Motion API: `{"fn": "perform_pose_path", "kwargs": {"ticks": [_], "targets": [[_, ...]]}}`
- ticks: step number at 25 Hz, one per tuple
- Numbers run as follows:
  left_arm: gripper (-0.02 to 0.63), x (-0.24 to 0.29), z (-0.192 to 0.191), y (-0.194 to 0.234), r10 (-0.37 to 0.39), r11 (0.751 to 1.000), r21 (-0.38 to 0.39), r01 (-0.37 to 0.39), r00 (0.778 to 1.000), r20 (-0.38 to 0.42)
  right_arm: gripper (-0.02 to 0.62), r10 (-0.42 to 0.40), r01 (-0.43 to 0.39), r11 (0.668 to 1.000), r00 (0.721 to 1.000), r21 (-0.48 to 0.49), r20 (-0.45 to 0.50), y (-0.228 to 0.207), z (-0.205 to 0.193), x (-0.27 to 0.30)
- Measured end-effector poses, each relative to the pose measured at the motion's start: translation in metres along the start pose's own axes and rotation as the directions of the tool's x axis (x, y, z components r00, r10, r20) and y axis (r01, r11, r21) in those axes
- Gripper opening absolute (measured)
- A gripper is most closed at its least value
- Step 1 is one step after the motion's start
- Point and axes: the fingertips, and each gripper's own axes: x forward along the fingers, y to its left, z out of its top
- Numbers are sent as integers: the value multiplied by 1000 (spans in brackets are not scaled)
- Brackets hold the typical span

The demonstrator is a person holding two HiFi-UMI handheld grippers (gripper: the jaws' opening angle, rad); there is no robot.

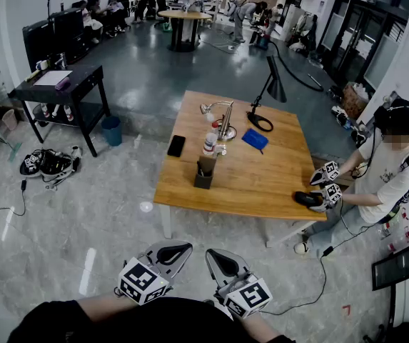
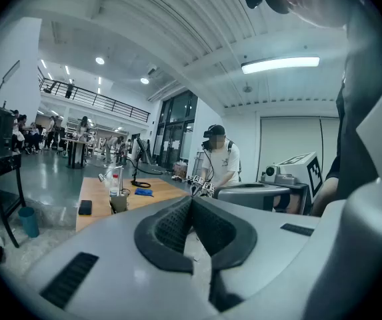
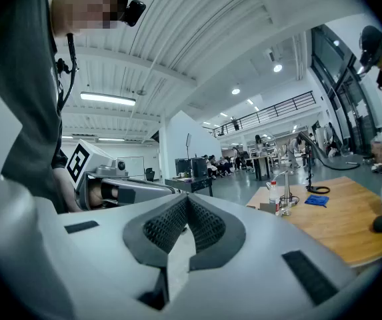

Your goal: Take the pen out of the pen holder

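The left claw [image 1: 174, 251] is clenched on nothing and held low against the body, well short of the table [image 1: 261, 184]; I judge this a resting carry before any reach. The pen holder [image 1: 204, 176] stands upright on the table's near-left part, just near of a bottle [image 1: 210, 140]. Its pen is too small to make out. The right claw [image 1: 223, 263], beside the left one, is likewise clenched and empty.
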Motion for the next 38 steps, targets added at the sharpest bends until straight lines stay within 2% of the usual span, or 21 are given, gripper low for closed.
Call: {"fn": "perform_pose_path", "kwargs": {"ticks": [20, 38], "targets": [[9, 16, 2, -2, 19, 1000, -10, -20, 1000, -11, -2, 22, -23, 999, 999, 26, 24, -13, 5, -2], [9, 87, 3, -27, 186, 982, -23, -187, 982, -11, -2, 163, -163, 986, 987, 37, 12, -83, -3, -46]]}}
